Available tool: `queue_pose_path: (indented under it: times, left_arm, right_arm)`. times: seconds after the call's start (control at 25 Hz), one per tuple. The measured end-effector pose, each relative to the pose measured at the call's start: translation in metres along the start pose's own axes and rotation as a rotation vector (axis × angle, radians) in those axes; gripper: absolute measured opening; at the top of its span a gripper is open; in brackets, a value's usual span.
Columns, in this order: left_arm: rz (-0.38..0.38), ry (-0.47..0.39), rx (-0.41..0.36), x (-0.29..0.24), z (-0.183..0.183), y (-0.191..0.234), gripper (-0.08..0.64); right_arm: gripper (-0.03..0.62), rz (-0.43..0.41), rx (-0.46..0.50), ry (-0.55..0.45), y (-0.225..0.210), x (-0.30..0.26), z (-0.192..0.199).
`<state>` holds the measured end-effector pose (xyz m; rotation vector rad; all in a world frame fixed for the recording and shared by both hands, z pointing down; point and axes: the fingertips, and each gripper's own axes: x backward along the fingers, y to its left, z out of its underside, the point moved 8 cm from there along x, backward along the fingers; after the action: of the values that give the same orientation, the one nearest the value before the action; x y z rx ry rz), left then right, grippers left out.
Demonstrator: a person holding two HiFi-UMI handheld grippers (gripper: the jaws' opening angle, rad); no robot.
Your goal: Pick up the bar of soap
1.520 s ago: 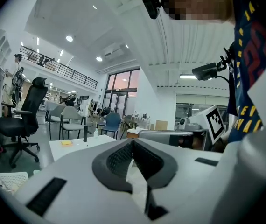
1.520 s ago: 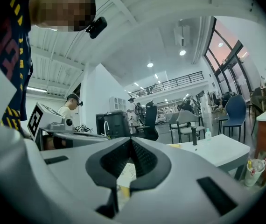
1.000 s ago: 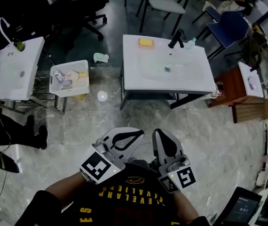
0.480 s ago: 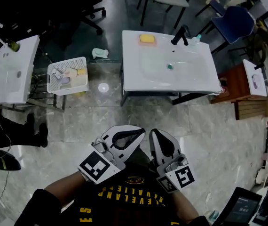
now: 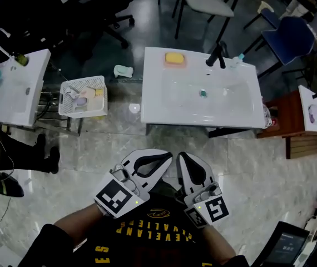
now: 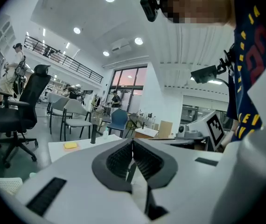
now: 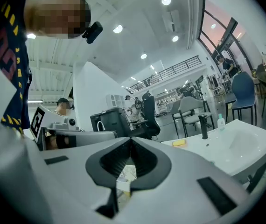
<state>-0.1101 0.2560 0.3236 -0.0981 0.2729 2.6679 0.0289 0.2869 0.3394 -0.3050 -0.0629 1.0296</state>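
Note:
A yellow bar of soap [image 5: 174,58] lies on the far left corner of a white washbasin [image 5: 158,102], left of the black tap [image 5: 215,54]. It also shows small and distant in the left gripper view as the soap [image 6: 70,145] and in the right gripper view as the soap [image 7: 179,143]. Both grippers are held close to my chest, well short of the basin. My left gripper [image 5: 168,156] is shut and empty. My right gripper [image 5: 182,156] is shut and empty too, its tips beside the left one's.
A white basket [image 5: 82,95] with small items stands on the floor left of the basin. A second washbasin [image 5: 14,88] is at far left. A small bottle [image 5: 239,58] stands by the tap. Chairs [image 5: 203,4] stand behind the basin. A wooden cabinet [image 5: 283,128] is at right.
The view has shifted slightly, so the basin and basket sit a little lower and nearer. Both grippers stay shut in the same place by my chest.

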Motion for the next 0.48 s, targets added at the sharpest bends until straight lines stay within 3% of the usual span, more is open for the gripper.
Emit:
queue_pose_path:
  times: [0.48]
  left_arm:
    - [-0.1,0.049,-0.023,-0.073,-0.017,0.0,0.012]
  right_arm:
    - [0.015,-0.099,-0.017,-0.01,-0.079,-0.009,-0.022]
